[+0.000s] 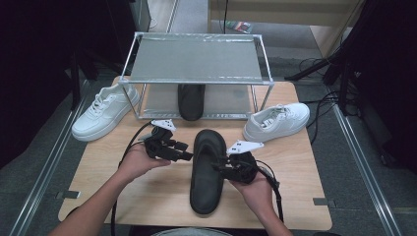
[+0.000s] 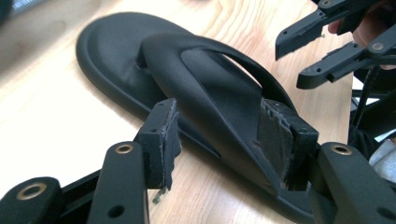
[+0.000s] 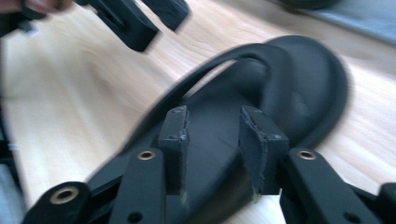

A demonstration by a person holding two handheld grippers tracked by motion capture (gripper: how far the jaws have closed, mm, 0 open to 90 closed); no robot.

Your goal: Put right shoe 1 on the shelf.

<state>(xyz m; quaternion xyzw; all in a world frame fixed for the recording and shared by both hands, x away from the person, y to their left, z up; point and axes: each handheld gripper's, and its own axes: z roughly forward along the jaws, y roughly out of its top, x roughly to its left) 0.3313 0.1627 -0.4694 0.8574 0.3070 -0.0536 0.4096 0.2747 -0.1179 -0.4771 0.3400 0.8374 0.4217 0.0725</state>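
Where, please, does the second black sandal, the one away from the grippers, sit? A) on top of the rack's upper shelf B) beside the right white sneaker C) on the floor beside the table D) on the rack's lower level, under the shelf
D: the high view shows the far sandal lying on the lower level of the rack, beneath its mesh shelf, between the two sneakers.

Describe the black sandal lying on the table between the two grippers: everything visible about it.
The black sandal is a matte, rubbery-looking thong type: thick sole with raised rim, and a wide Y-strap arching from a toe post. It lies flat, sole down, on the wooden table, toe toward the shelf rack. The left gripper straddles one strap side with jaws open; the right gripper, jaws apart, is at the other side. Neither visibly clamps it.
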